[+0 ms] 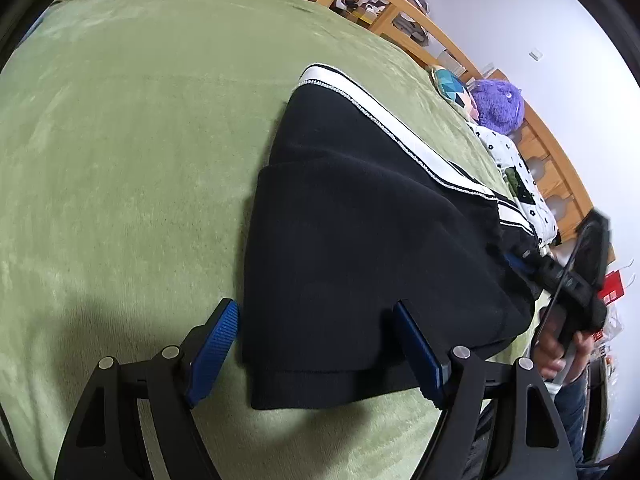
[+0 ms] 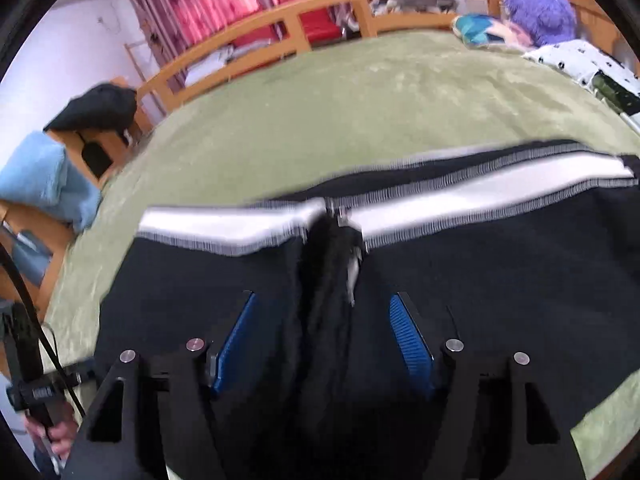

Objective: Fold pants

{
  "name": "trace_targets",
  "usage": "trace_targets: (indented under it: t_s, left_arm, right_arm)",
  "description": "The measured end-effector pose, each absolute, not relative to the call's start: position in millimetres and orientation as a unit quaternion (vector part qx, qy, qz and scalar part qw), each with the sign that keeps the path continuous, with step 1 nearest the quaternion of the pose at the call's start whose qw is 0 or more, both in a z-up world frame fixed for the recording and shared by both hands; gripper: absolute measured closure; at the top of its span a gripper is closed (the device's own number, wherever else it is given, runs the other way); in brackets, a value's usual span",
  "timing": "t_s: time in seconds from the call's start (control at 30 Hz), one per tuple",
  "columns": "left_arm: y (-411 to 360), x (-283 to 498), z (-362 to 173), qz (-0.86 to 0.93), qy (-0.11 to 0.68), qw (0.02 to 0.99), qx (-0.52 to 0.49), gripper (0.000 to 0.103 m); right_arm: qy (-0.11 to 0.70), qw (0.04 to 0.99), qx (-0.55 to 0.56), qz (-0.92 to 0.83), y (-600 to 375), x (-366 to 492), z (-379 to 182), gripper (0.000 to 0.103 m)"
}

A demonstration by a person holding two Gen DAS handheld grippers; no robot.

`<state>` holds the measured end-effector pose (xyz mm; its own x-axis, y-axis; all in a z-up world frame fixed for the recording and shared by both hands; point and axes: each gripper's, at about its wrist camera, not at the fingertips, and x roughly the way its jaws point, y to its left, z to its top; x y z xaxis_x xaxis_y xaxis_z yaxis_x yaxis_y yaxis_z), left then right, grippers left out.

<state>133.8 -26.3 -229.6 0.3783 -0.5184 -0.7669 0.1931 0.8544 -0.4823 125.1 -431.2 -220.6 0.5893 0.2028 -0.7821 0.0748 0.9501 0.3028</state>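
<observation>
Black pants with a white side stripe lie folded over on the green bed cover. My left gripper is open, its blue pads either side of the pants' near folded corner, just above it. In the right wrist view the pants fill the foreground, with the white stripe running across and a bunched seam in the middle. My right gripper is open over the black cloth, holding nothing. The right gripper also shows in the left wrist view at the pants' far side.
A purple plush toy, a teal cushion and a white spotted cloth lie along the bed's far edge. A wooden bed rail runs behind. A blue towel and a black bag sit off the left side.
</observation>
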Motion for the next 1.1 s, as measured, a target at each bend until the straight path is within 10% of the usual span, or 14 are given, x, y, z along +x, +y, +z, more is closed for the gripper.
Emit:
trace_targets:
  t_s: [0.1,0.27,1.1]
  left_arm:
    - [-25,132,-230,-0.214,0.514,0.815,-0.158,0.026]
    - [-24,128,-226,-0.210,0.514,0.817,-0.158,0.026]
    - [-42,140,-223,-0.187,0.495,0.835,-0.149,0.025]
  right_arm:
    - [0.468,0.866,0.171,0.050,-429,134,-243,0.036]
    - [0.453,0.876,0.152,0.067,-417,139,-239,0.089]
    - [0.424,0.902,0.056,0.065,-407,81,-224,0.059]
